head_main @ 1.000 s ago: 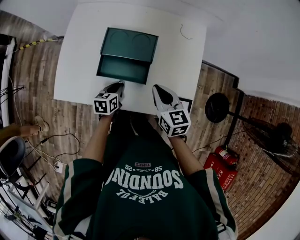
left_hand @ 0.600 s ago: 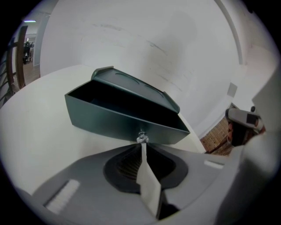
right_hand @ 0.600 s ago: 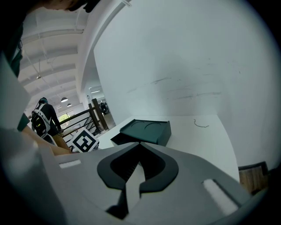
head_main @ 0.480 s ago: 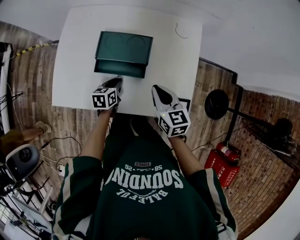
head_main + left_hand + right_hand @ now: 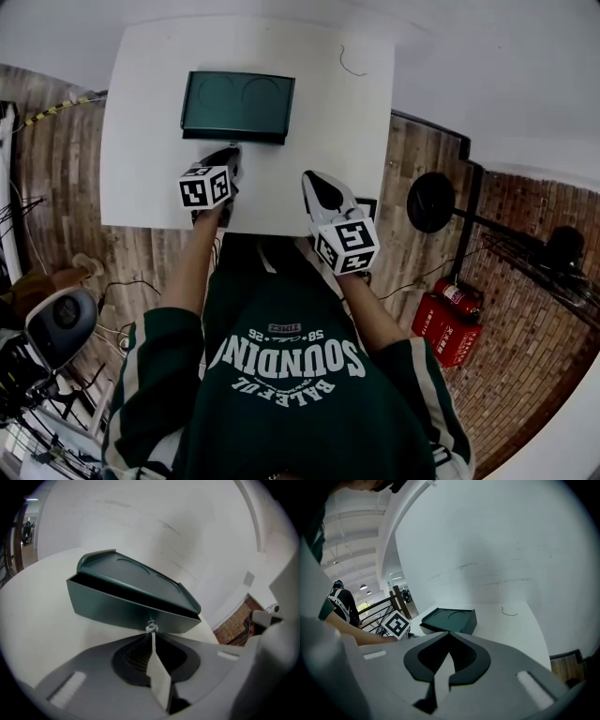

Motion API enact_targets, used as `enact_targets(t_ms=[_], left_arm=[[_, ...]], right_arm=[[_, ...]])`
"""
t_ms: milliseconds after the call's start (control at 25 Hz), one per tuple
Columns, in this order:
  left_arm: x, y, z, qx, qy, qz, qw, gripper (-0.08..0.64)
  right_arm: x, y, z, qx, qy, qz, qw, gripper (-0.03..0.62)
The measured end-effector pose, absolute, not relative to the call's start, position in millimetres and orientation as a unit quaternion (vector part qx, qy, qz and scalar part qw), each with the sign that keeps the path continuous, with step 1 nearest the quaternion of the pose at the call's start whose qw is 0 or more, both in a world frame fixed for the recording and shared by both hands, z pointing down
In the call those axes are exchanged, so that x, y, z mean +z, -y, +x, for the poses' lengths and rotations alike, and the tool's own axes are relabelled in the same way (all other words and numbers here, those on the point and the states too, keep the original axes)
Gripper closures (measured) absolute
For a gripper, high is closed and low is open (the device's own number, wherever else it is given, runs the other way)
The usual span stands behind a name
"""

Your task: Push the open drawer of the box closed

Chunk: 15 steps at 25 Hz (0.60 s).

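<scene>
The dark green box (image 5: 237, 101) stands on the white table (image 5: 328, 122), its drawer front (image 5: 119, 610) pushed almost flush, with a thin dark gap left under the lid. My left gripper (image 5: 229, 151) is at the drawer front, its tips against the small clear knob (image 5: 151, 627). Its jaws are closing and stand nearly together, with nothing between them. In the left gripper view the left gripper (image 5: 151, 634) points straight at the knob. My right gripper (image 5: 311, 178) hovers shut over the table's near edge, right of the box (image 5: 450, 619), touching nothing.
A thin bit of wire (image 5: 349, 64) lies on the table's far right. Off the table stand a black round stand base (image 5: 431, 202), a red fire extinguisher (image 5: 448, 323) and a chair (image 5: 58, 323) on the wooden floor. A wall rises behind the table.
The left gripper has moved forward against the drawer front, and the drawer has slid from well open to nearly flush with the box. The right gripper has stayed put.
</scene>
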State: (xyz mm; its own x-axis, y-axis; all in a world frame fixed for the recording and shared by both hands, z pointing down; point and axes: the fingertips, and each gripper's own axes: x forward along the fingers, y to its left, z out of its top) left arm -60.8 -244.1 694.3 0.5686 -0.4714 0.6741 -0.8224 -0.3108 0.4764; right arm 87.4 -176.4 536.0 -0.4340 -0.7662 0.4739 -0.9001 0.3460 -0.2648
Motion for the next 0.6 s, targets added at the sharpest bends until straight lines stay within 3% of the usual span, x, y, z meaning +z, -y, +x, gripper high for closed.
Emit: enact_targets(t_ms=[600], left_arm=[[698.6, 261.8, -63.0, 0.198, 0.431, 0.766, 0.433, 0.491]], right_arm=[[533.5, 169.6, 97.1, 0.249, 0.799, 0.532, 0.128, 0.591]])
